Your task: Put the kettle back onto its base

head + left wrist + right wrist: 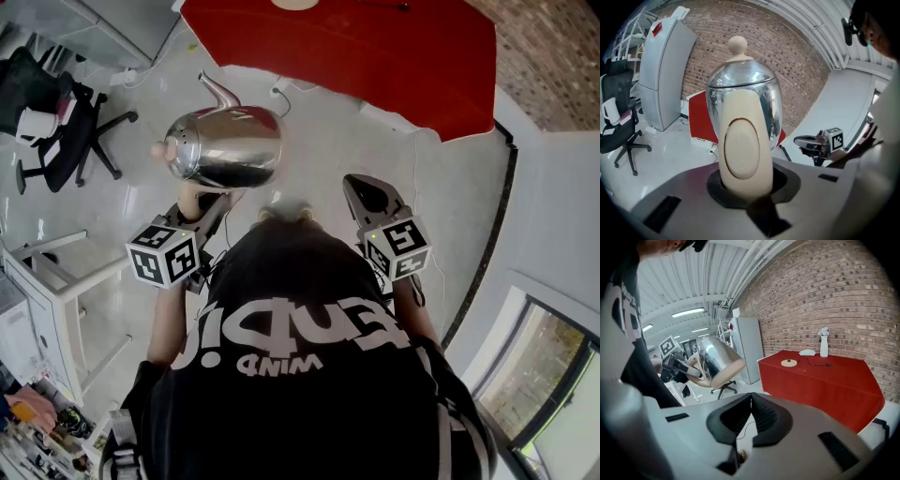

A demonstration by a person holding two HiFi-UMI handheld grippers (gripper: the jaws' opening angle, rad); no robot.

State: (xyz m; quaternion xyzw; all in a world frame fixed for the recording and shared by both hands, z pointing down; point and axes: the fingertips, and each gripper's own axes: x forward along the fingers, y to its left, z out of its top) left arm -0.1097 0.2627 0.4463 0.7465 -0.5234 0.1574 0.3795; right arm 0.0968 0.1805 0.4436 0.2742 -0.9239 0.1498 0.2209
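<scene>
A shiny steel kettle (230, 145) with a cream knob and a curved spout hangs in the air over the floor. My left gripper (204, 202) is shut on its cream handle (743, 150), which fills the middle of the left gripper view between the jaws of my left gripper (746, 190). The kettle (717, 359) tilts at the left of the right gripper view. Its round cream base (789, 363) lies on the red table (825, 380), and the same base (298, 4) peeks in at the top edge of the head view. My right gripper (751, 401) is shut and empty, and it shows as right gripper (367, 192) beside the kettle.
A white bottle (824, 347) and a black cable lie on the red table (375, 56) near the base. A black office chair (56, 122) stands at the left, and a white shelf frame (56, 281) below it. A tall grey cabinet (661, 79) stands by the brick wall.
</scene>
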